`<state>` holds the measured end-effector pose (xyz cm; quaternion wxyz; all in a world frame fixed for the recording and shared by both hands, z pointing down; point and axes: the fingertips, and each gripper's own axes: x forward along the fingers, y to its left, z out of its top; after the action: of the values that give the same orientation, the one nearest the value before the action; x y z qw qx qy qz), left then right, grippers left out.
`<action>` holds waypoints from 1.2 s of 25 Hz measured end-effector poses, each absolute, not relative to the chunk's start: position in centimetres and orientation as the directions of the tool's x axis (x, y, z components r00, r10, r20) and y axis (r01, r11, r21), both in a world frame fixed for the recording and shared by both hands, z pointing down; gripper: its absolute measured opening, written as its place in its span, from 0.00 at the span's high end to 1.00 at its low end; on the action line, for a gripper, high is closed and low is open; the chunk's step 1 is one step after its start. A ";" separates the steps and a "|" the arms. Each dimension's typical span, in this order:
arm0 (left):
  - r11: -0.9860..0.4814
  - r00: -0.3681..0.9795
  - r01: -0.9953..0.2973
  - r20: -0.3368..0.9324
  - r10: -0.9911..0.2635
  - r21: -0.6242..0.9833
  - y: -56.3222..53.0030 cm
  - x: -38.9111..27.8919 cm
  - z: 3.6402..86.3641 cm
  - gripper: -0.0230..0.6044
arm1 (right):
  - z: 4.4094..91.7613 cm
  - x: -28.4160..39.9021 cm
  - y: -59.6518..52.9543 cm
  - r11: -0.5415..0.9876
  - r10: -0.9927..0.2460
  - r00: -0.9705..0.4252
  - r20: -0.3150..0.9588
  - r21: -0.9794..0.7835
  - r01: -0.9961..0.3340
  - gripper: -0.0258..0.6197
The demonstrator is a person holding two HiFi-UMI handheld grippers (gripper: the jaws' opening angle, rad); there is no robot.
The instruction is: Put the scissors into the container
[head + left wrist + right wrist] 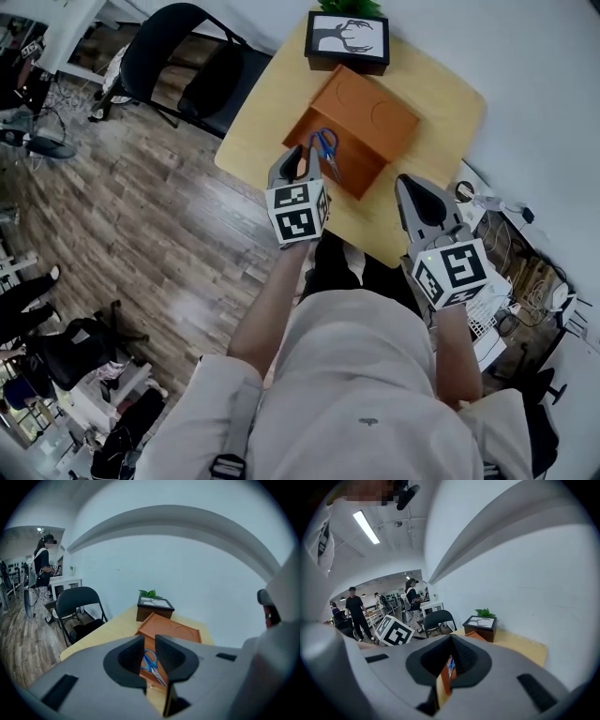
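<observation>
Person (366, 375): pale shirt fills 6 o'clock of the head view, with both forearms reaching toward 12.
Left tongs (293, 161): they hover at the near edge of the container (356, 175). The tips are a narrow slit apart with nothing between them, and the scissors (325, 150) show beyond through the slit.
Right tongs (410, 183): at 3 o'clock of the left pair, over the near edge of the desk (441, 94), tips closed together and empty.
Scissors: blue-handled, lying flat inside the open compartment, handles toward 12 o'clock.
Container: orange wooden box on the desk, with a framed picture (348, 37) at its 12 o'clock.
Stage: placement looks done.
Doing it well: probably lift the left pair straight up, then back toward 6 o'clock. Stay clear of the front wall so that neither box nor scissors gets nudged.
</observation>
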<state>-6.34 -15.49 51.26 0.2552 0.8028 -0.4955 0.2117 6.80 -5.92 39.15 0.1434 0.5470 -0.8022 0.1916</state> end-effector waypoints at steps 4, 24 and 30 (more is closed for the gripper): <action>-0.409 0.449 -0.889 0.556 -0.700 0.204 -14.9 -6.7 48.9 0.87 | 38.3 6.1 -5.5 0.319 -0.839 -0.348 0.418 -0.141 -0.937 0.96; -0.534 0.592 -0.806 0.363 -0.720 0.256 -12.2 -7.8 35.9 0.94 | 31.8 4.8 -7.9 0.338 -0.902 -0.346 0.260 -0.077 -0.938 0.96; -0.574 0.628 -0.778 0.315 -0.712 0.255 -11.5 -7.9 33.1 0.95 | 30.2 4.4 -8.2 0.357 -0.904 -0.362 0.228 -0.065 -0.932 0.96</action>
<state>-7.92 -11.51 33.06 0.1870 0.8826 -0.4221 0.0892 4.40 -8.20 30.23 0.0763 0.5596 -0.8201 0.0918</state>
